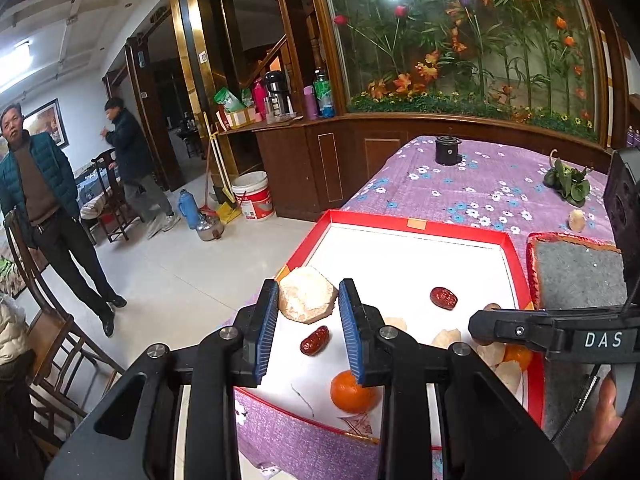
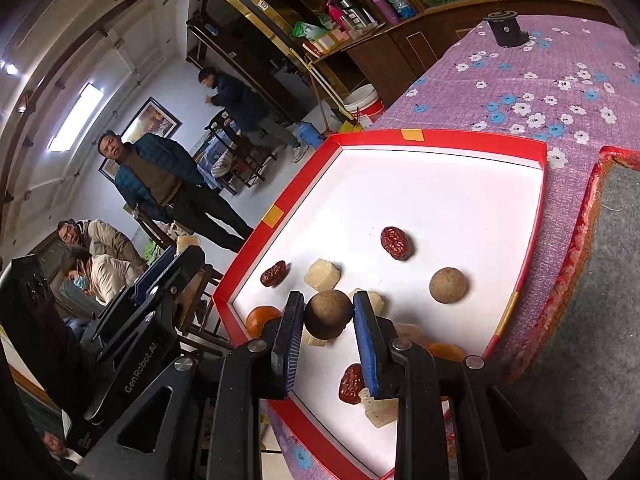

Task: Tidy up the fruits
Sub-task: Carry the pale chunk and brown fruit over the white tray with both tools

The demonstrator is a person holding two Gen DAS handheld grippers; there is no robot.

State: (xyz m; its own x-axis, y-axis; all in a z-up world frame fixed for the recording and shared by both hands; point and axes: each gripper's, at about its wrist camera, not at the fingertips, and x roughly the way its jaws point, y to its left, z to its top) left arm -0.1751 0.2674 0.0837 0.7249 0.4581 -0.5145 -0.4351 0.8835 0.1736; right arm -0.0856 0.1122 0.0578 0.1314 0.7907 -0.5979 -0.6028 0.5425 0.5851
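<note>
A red-rimmed box (image 1: 416,225) (image 2: 440,136) with a white floor lies on the purple flowered cloth. In it are red dates (image 1: 444,298) (image 2: 396,243), a mandarin (image 1: 354,392), pale chunks (image 2: 322,274) and a brown round fruit (image 2: 448,285). My left gripper (image 1: 309,292) hangs over the box's near left corner, shut on a pale rough chunk (image 1: 306,300). My right gripper (image 2: 328,304) is above the near part of the box, shut on a second brown round fruit (image 2: 328,314). In the left wrist view the right gripper's finger (image 1: 500,324) reaches in from the right.
A grey mat with a red fringe (image 1: 576,272) (image 2: 616,240) lies right of the box. Further back on the cloth stand a black cylinder (image 1: 448,151), a leafy bunch (image 1: 568,180) and a small pale piece (image 1: 577,220). People and wooden chairs (image 1: 44,312) are on the floor to the left.
</note>
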